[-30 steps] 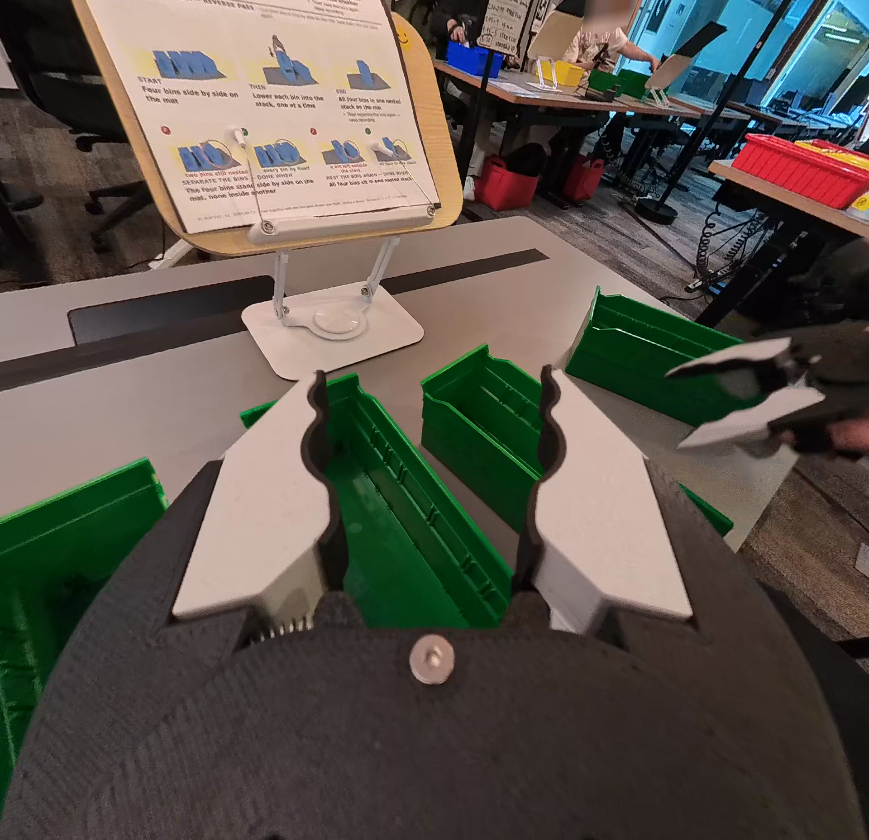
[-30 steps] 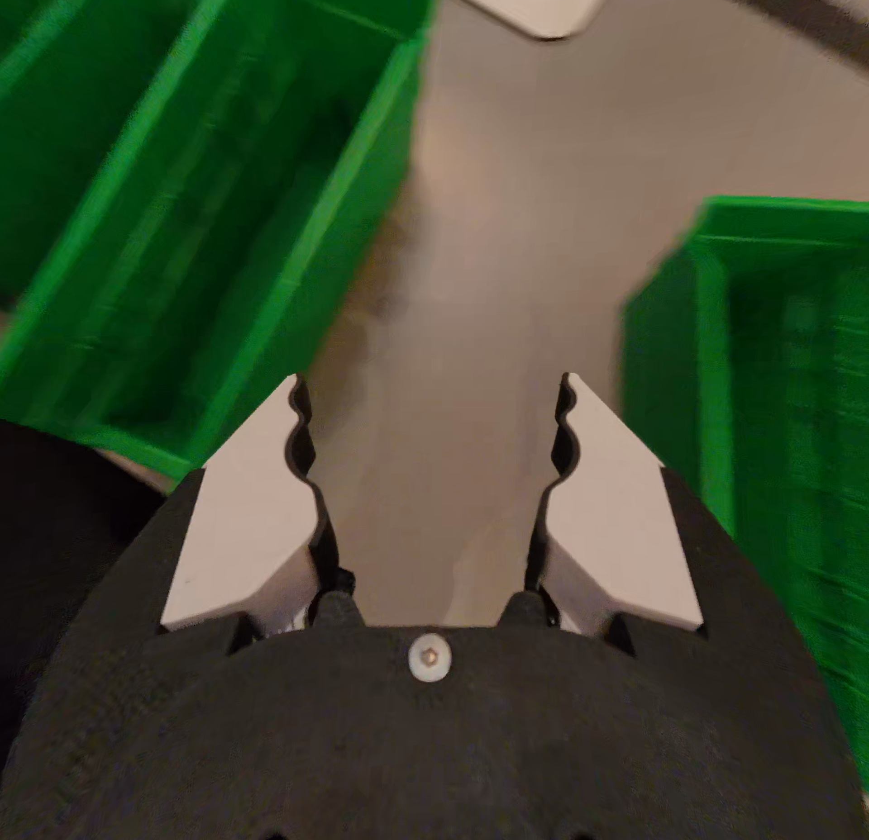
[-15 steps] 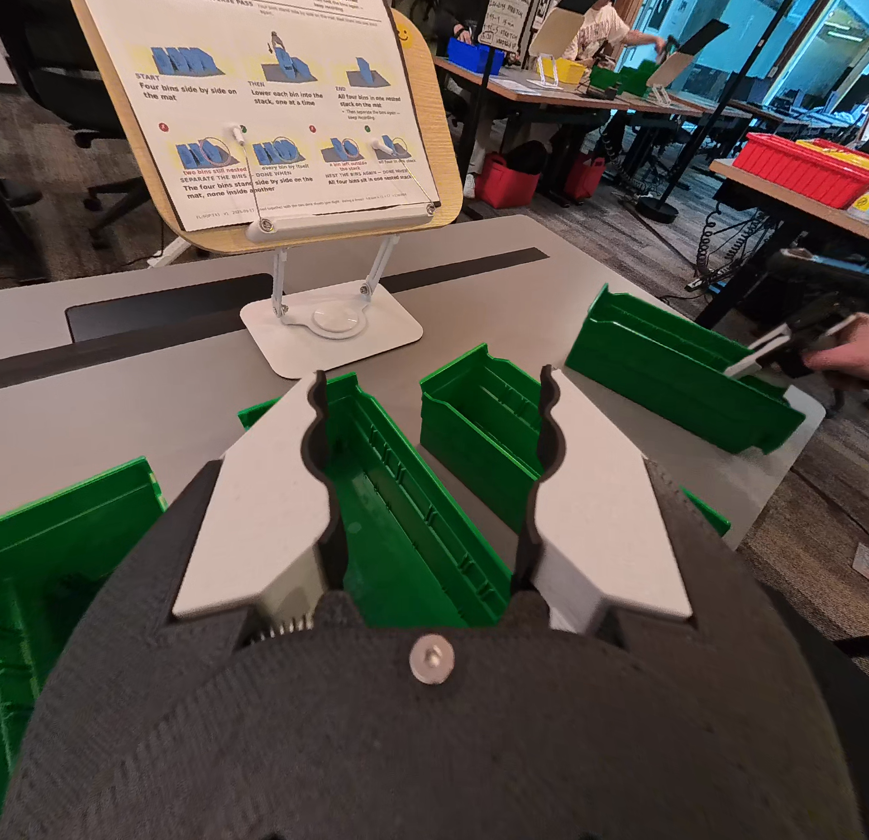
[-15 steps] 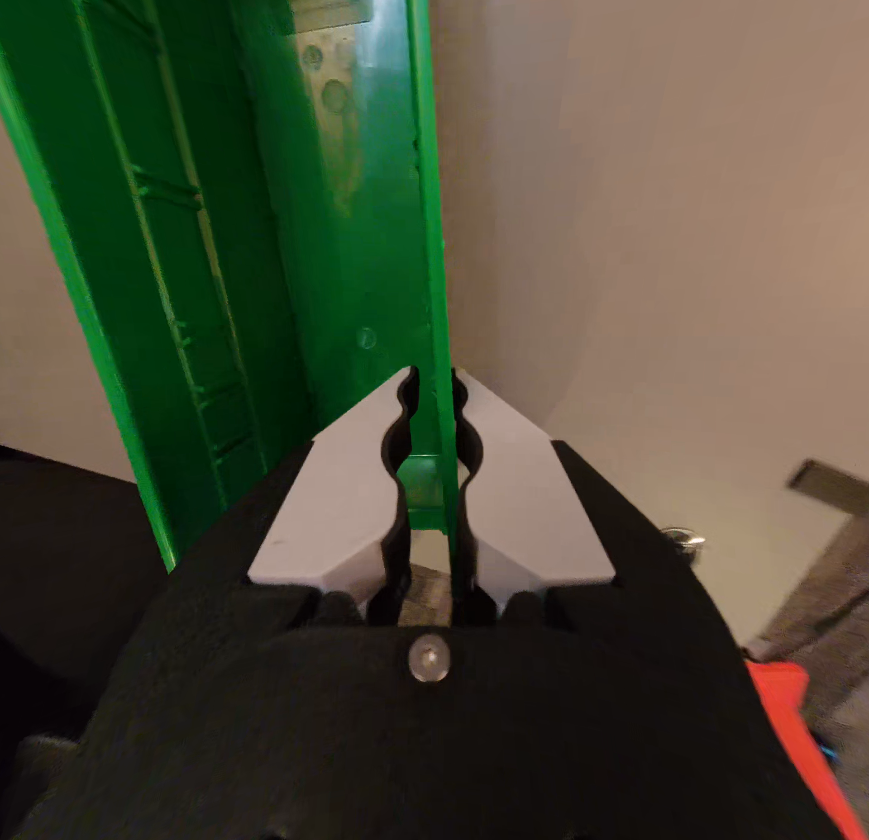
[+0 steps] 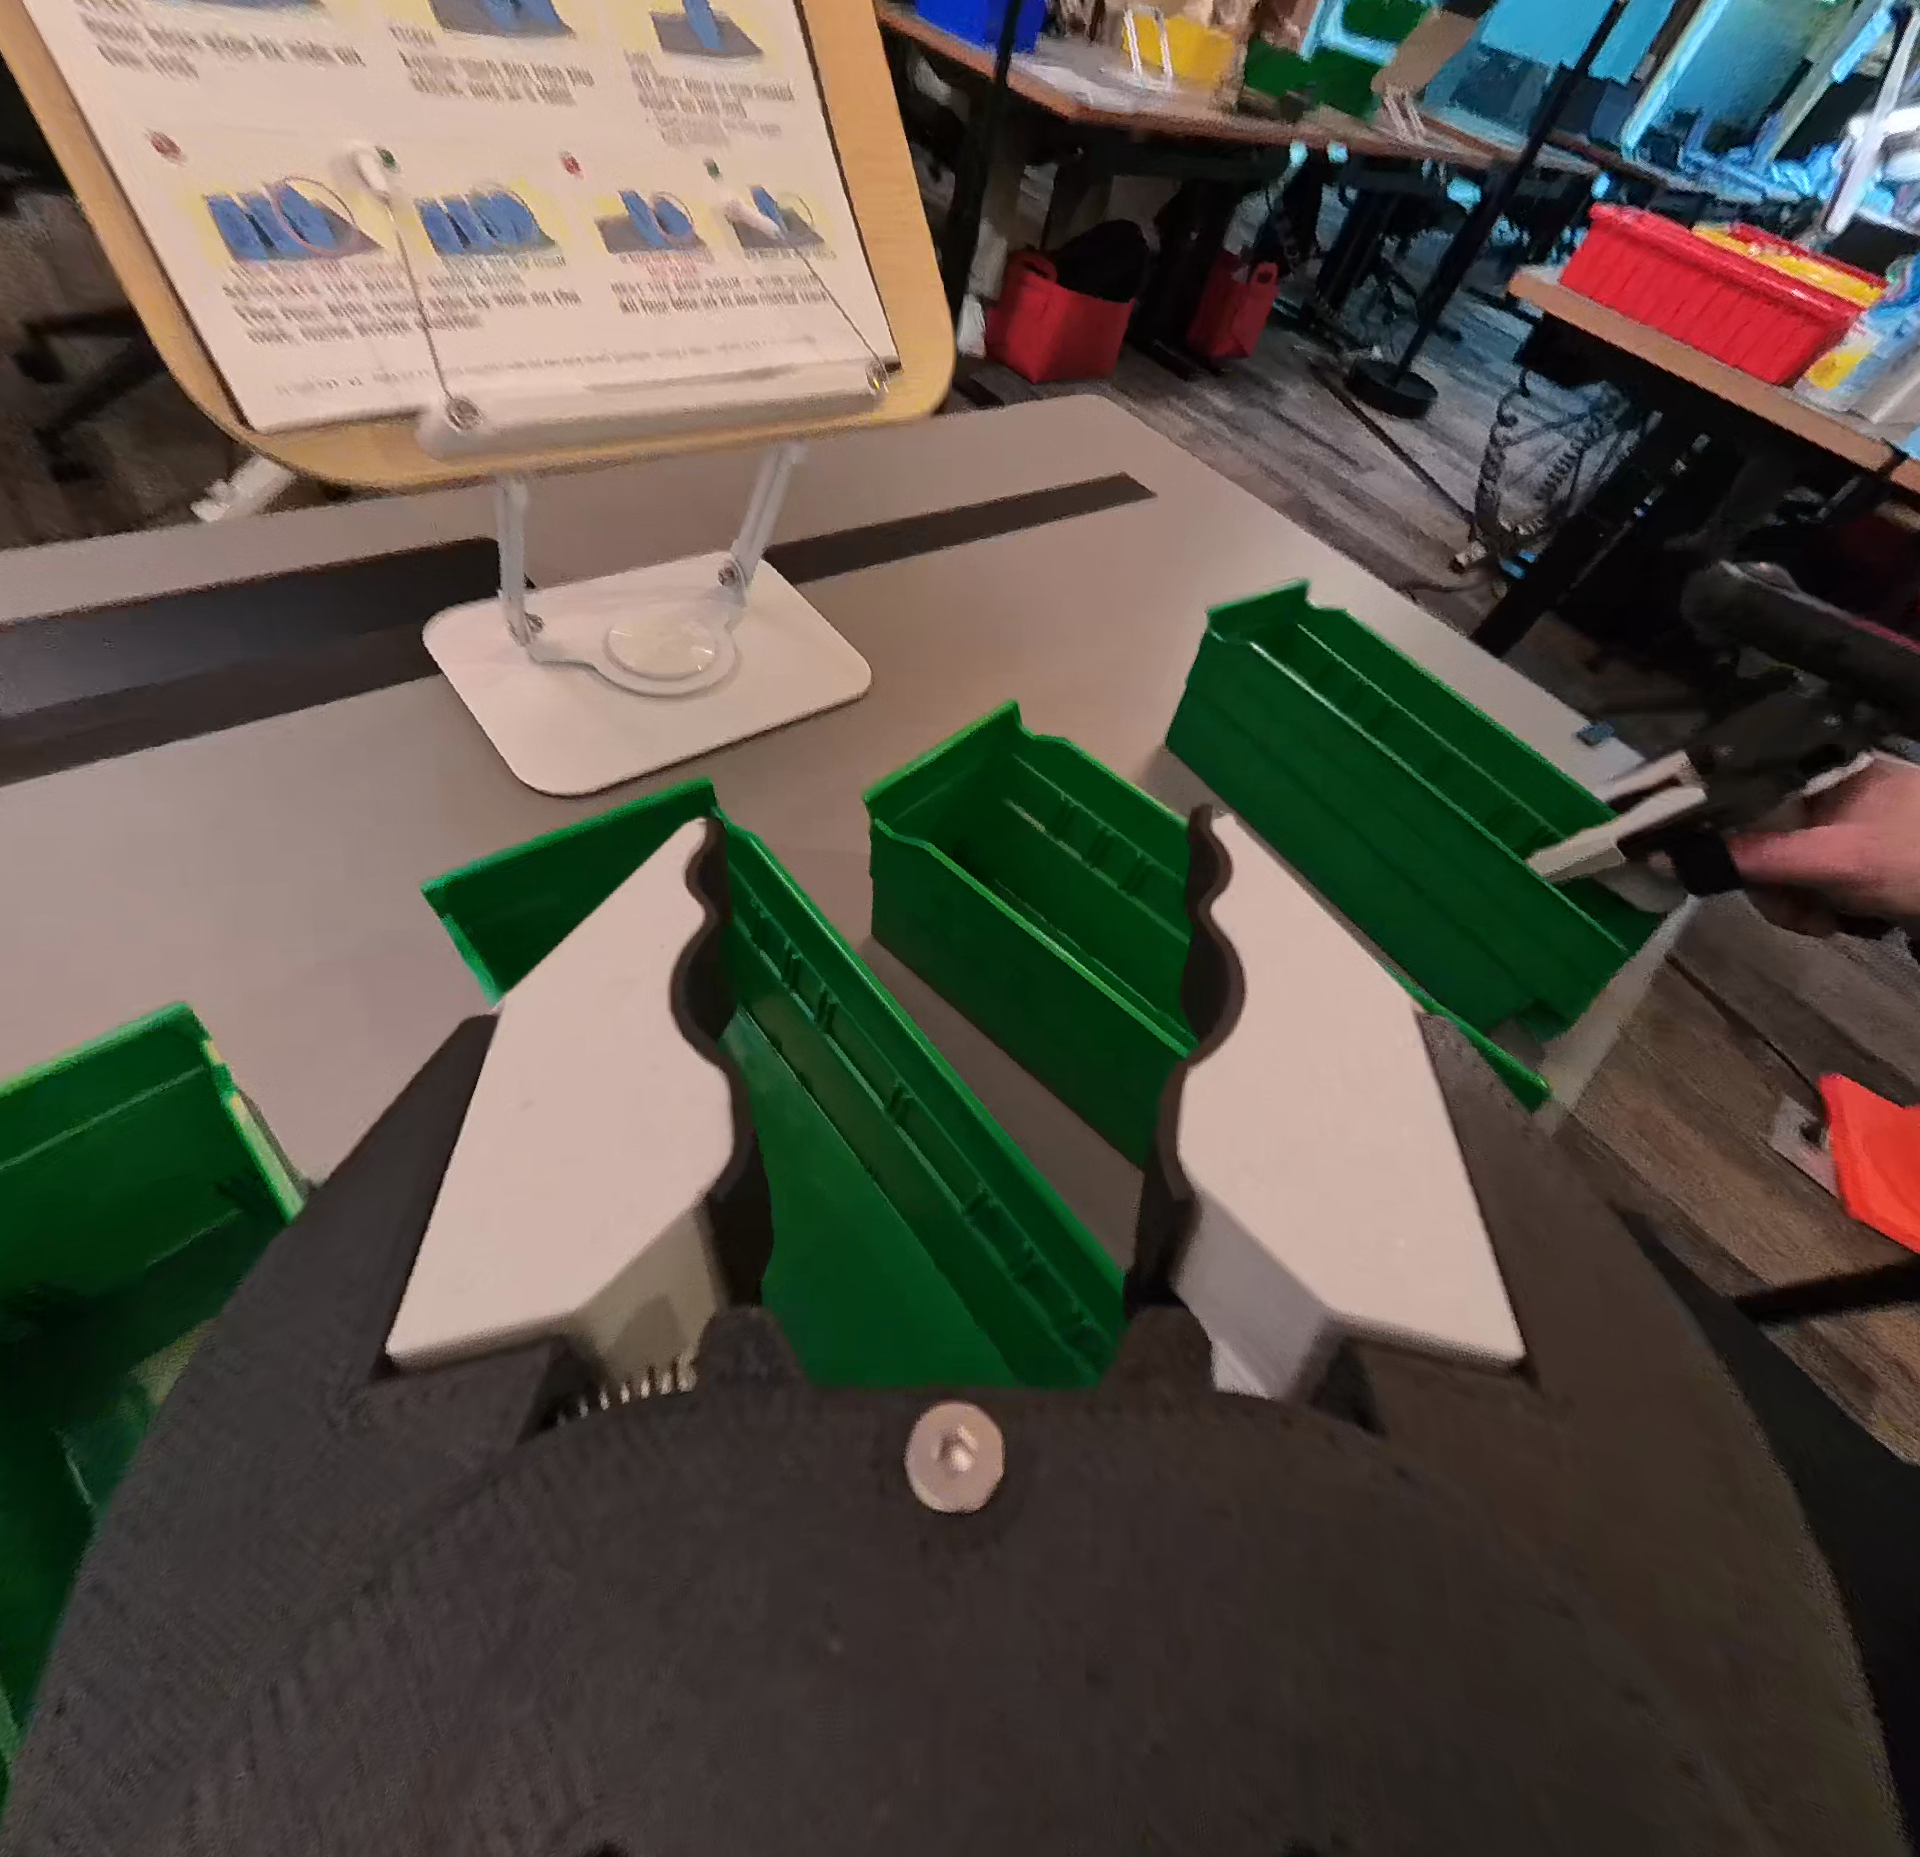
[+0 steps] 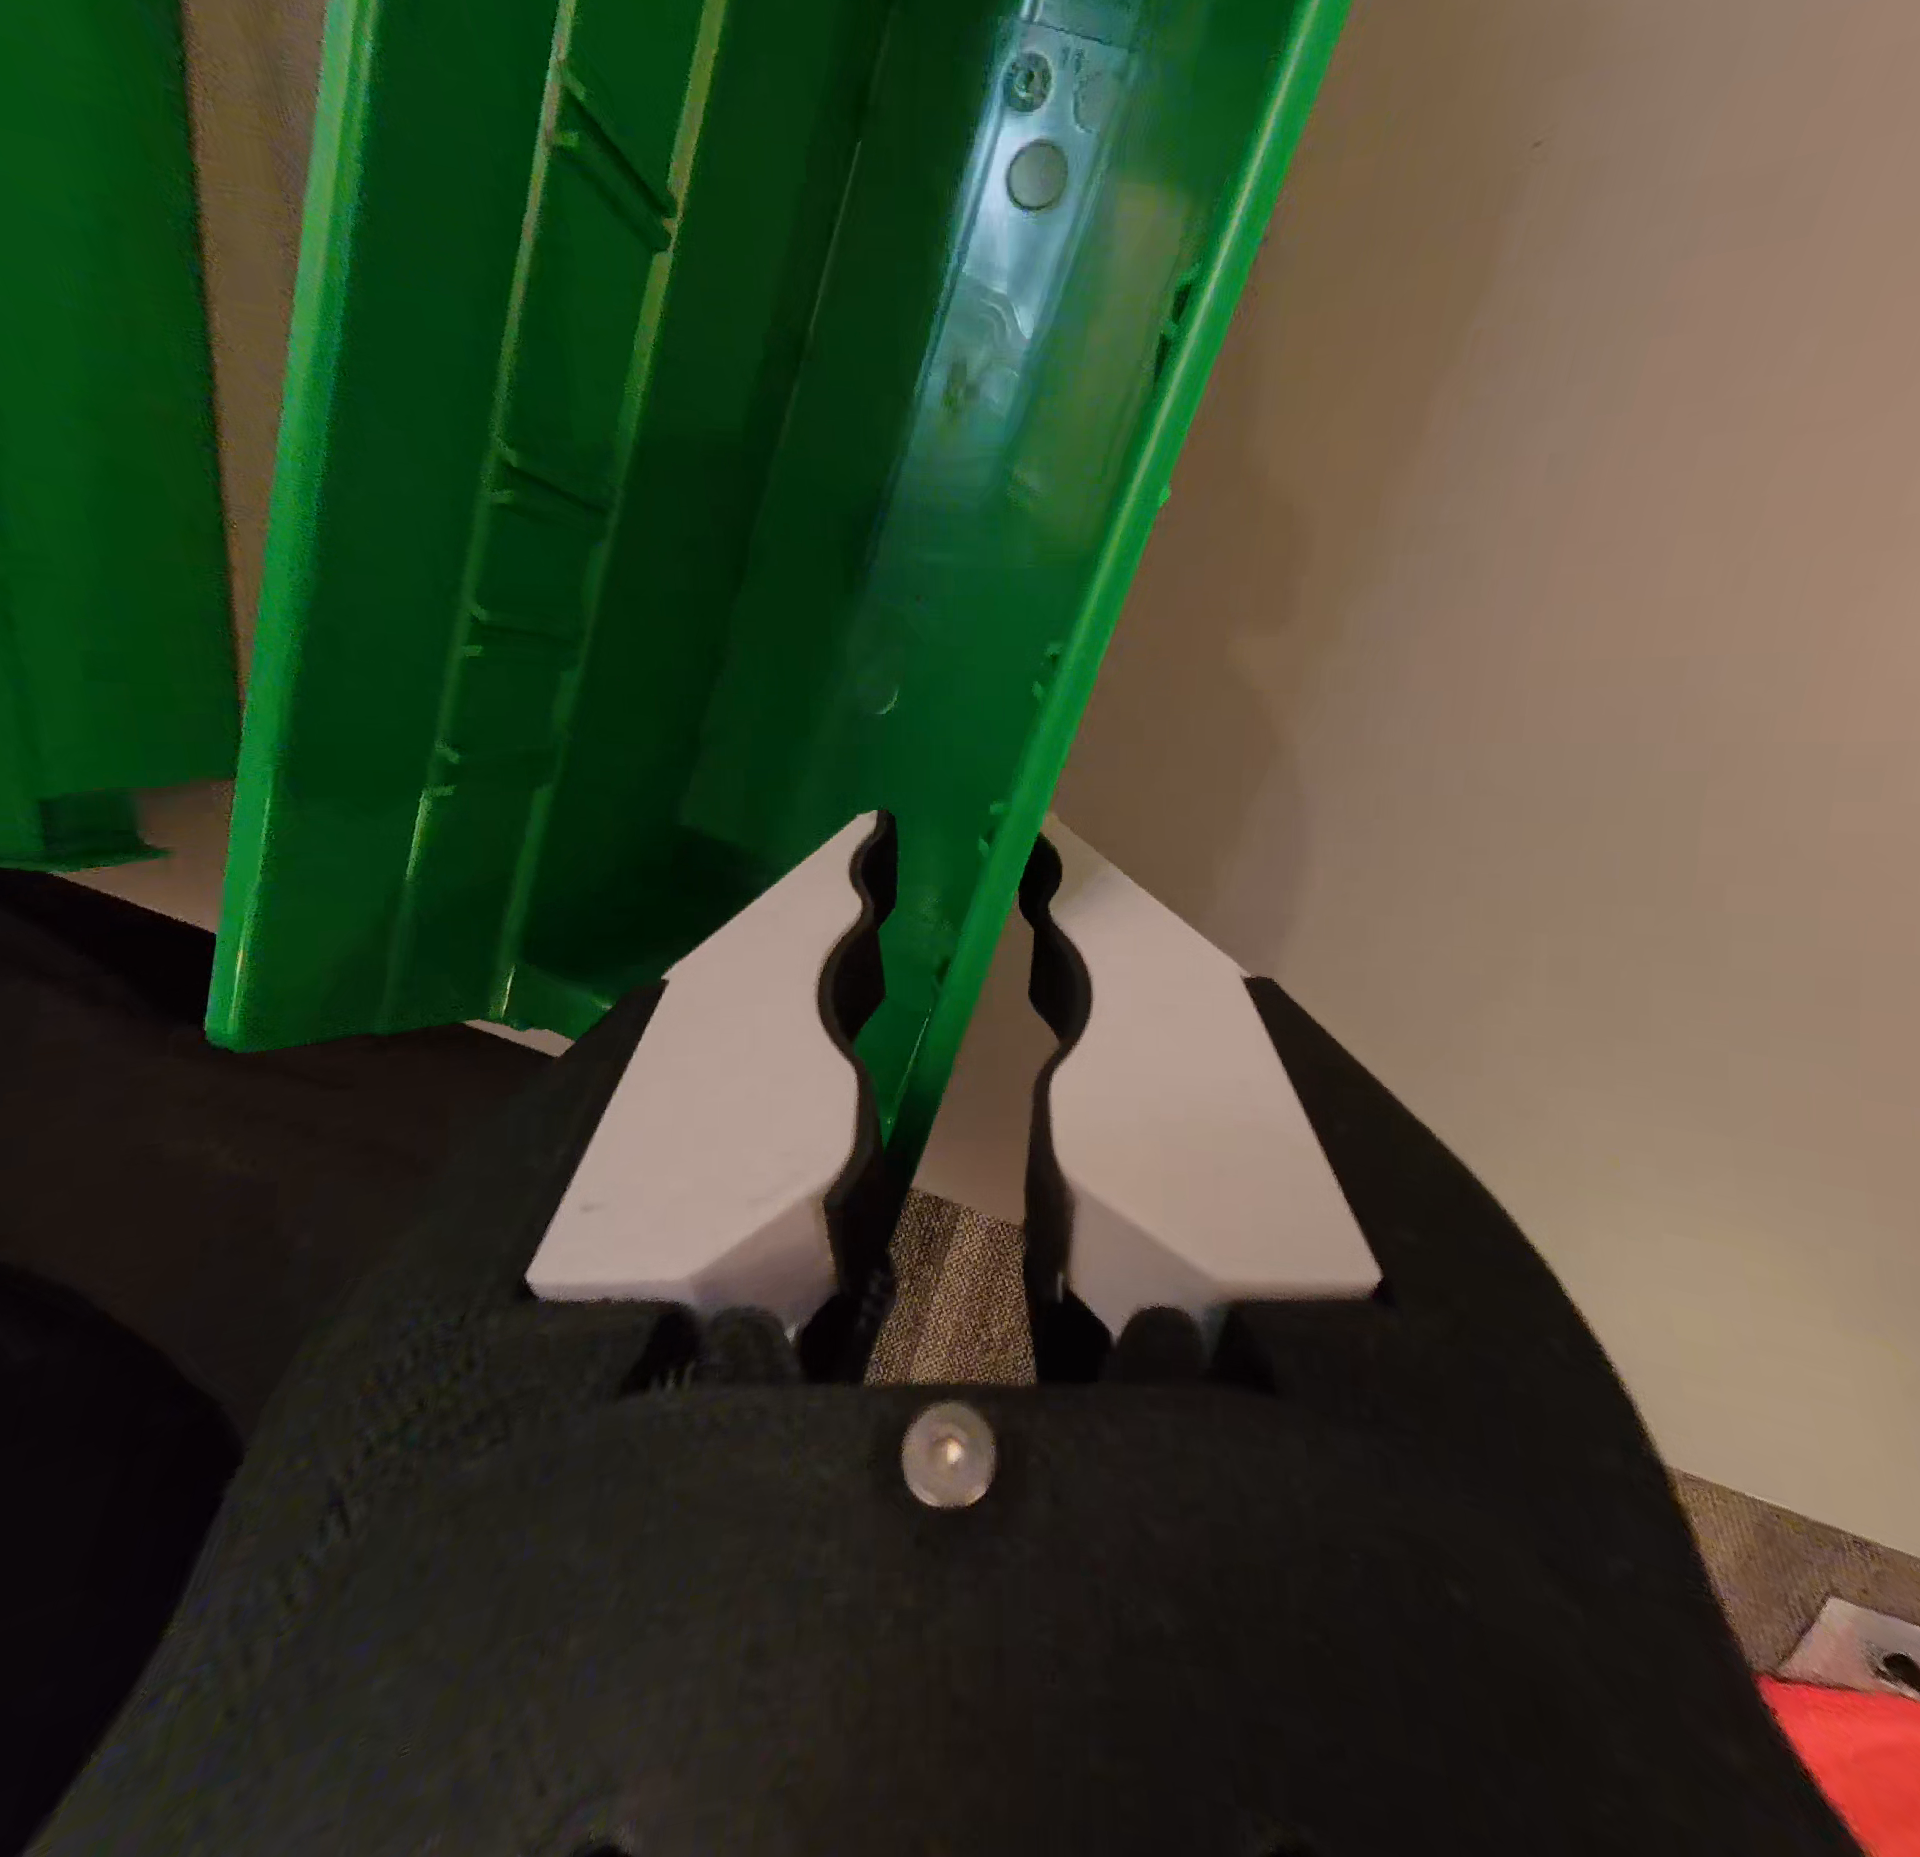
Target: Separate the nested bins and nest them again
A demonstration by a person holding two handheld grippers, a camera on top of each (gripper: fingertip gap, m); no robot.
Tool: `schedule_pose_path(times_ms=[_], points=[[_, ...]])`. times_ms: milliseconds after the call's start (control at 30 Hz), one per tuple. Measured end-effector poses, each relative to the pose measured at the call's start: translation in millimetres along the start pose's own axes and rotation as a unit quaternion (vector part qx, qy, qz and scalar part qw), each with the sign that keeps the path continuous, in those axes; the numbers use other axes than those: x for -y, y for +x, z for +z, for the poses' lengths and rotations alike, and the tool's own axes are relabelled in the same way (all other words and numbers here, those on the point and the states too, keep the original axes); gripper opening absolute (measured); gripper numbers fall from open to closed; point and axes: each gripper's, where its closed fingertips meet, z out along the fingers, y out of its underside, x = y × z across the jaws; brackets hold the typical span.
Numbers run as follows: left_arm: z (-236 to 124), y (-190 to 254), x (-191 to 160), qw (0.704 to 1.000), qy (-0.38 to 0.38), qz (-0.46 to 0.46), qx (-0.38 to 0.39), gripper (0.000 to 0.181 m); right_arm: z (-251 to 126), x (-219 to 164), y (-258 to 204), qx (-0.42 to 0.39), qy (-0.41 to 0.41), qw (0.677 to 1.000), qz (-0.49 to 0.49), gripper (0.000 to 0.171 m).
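bins: four green, separate on grey surface [image 5: 260,872] | left hand-held gripper [image 5: 951,934]: jaws apart above second bin [image 5: 883,1132], holding nothing | right hand-held gripper [image 6: 956,934]: clamped on side wall of rightmost bin [image 5: 1382,768] at surface's edge | one document stand [image 5: 644,664] behind.

Leftmost green bin [image 5: 114,1163] cut off by frame edge; instruction sheet [image 5: 457,145] blurred, top cropped.

Black tongs [image 5: 951,986], grey wavy-edged fingers [image 5: 582,1101]
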Motion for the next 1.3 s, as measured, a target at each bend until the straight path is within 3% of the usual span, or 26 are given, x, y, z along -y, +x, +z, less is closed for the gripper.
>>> schedule_pose_path(times_ms=[67,167,367,533,633,700,767,833,967,1100,1167,1300], points=[[-2.2,-0.3,-4.2,1.000,-0.021,-0.001,-0.004,0.086,2.1,-1.3,-9.7,0.005,0.001,1.000,-0.007,0.023],[-8.2,-3.2,-1.6,1.000,-0.020,-0.011,-0.010,0.081,4.2,-3.9,-17.7,0.014,0.001,1.000,-0.006,0.044],[-14.5,-12.3,-1.2,1.000,-0.023,-0.012,-0.002,0.081,-8.6,1.2,-21.9,0.020,0.025,0.999,-0.010,0.062],[-16.5,-13.1,0.7,1.000,-0.022,-0.009,-0.001,0.081,-49.9,30.3,-16.1,-0.057,0.103,0.993,-0.031,0.091],[-16.8,-13.2,1.4,1.000,-0.020,-0.010,-0.001,0.081,-74.4,56.7,-67.0,-0.040,0.147,0.985,-0.086,0.094],[-15.4,-12.3,0.7,1.000,-0.020,-0.012,-0.003,0.081,-76.6,72.8,-124.8,-0.004,0.159,0.977,-0.139,0.104],[-13.7,-10.0,0.1,1.000,-0.020,-0.015,-0.008,0.081,-63.9,84.6,-181.3,0.037,0.148,0.973,-0.174,0.113],[-13.2,-7.6,0.1,1.000,-0.022,-0.010,-0.010,0.081,-40.8,95.2,-220.5,0.053,0.125,0.971,-0.196,0.132],[-17.3,-7.6,3.2,1.000,-0.017,-0.003,-0.008,0.081,11.1,115.9,-258.5,0.051,0.068,0.974,-0.208,0.153],[-23.8,-15.7,6.9,1.000,-0.007,-0.009,-0.005,0.081,59.5,126.3,-255.1,0.000,0.000,0.977,-0.213,0.155],[-27.0,-20.1,7.1,1.000,-0.006,-0.008,0.000,0.081,66.1,130.1,-245.0,-0.046,-0.022,0.972,-0.228,0.143],[-30.7,-23.5,9.5,1.000,0.001,-0.013,0.000,0.081,71.6,135.1,-236.7,-0.054,-0.036,0.973,-0.223,0.149]])
